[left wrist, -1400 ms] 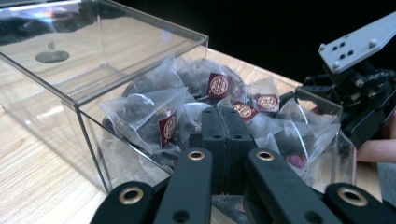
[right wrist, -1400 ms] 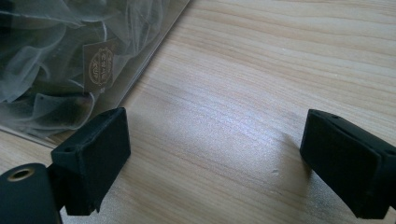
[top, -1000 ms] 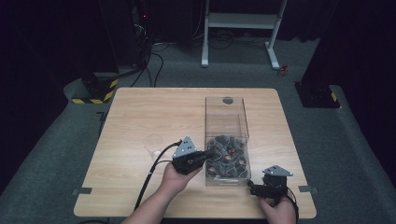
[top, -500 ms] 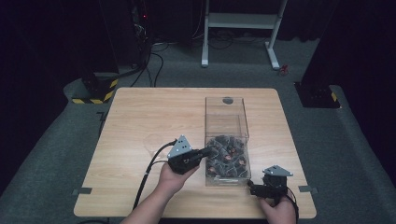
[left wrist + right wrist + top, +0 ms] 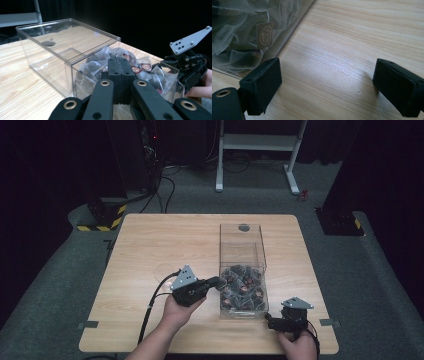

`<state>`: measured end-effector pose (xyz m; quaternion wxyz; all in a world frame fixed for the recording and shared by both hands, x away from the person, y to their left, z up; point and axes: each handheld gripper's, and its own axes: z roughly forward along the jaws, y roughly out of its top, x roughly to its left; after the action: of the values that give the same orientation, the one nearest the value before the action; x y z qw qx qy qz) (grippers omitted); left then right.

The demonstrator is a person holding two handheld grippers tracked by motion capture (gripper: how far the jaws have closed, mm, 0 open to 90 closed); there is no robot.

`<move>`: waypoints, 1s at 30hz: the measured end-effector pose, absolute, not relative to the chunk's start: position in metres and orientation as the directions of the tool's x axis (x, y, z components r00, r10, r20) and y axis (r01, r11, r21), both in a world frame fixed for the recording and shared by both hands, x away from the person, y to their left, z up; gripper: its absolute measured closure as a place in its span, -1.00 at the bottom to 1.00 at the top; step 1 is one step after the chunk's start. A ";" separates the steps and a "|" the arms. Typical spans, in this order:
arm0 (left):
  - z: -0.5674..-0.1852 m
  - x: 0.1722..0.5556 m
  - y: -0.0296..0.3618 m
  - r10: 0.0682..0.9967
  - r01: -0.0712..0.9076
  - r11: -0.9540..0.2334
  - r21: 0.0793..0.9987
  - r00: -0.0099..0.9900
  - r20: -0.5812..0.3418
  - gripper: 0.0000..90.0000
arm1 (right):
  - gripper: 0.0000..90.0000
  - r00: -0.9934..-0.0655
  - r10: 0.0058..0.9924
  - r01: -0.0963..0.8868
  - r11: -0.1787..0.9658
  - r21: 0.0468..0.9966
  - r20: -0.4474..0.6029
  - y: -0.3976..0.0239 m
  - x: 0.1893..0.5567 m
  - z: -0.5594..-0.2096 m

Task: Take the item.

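My left gripper (image 5: 119, 75), clenched empty, nears light, crinkly tea sachets (image 5: 242, 287) in the clear box (image 5: 242, 245); right gripper (image 5: 327, 85) released; I'd pinch a loose corner

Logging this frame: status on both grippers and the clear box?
Left gripper shut, empty, at clear box side wall. Right gripper open over bare table by box's near corner. Sachets piled in box's near half. Nothing in the way.

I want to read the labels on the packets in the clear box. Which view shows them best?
The right gripper view: one packet label sits close up through the box wall, its round emblem visible. The left gripper view shows several small red labels, farther off. The high view shows the packets as a dark heap.
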<state>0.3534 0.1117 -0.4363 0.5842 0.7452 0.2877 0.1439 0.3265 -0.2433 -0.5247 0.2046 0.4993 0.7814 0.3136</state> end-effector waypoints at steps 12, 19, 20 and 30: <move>-0.441 0.351 0.136 0.630 0.270 -0.129 0.954 0.766 -0.132 1.00 | -0.80 -0.422 0.907 0.647 0.309 0.697 -0.010 -0.243 0.326 -0.525; -0.439 0.352 0.146 0.649 0.258 -0.130 0.957 0.752 -0.115 1.00 | -0.79 -0.421 0.907 0.647 0.308 0.698 -0.011 -0.243 0.326 -0.525; -0.438 0.352 0.148 0.652 0.258 -0.126 0.958 0.749 -0.116 1.00 | -0.79 -0.421 0.907 0.647 0.309 0.698 -0.011 -0.243 0.326 -0.525; -0.438 0.350 0.169 0.675 0.267 -0.101 0.958 0.726 -0.131 1.00 | -0.78 -0.420 0.907 0.647 0.307 0.698 -0.010 -0.243 0.326 -0.525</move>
<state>0.3504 0.1694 -0.4382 0.5857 0.7212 0.3263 0.1741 0.3259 -0.2434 -0.5247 0.2067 0.4971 0.7816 0.3151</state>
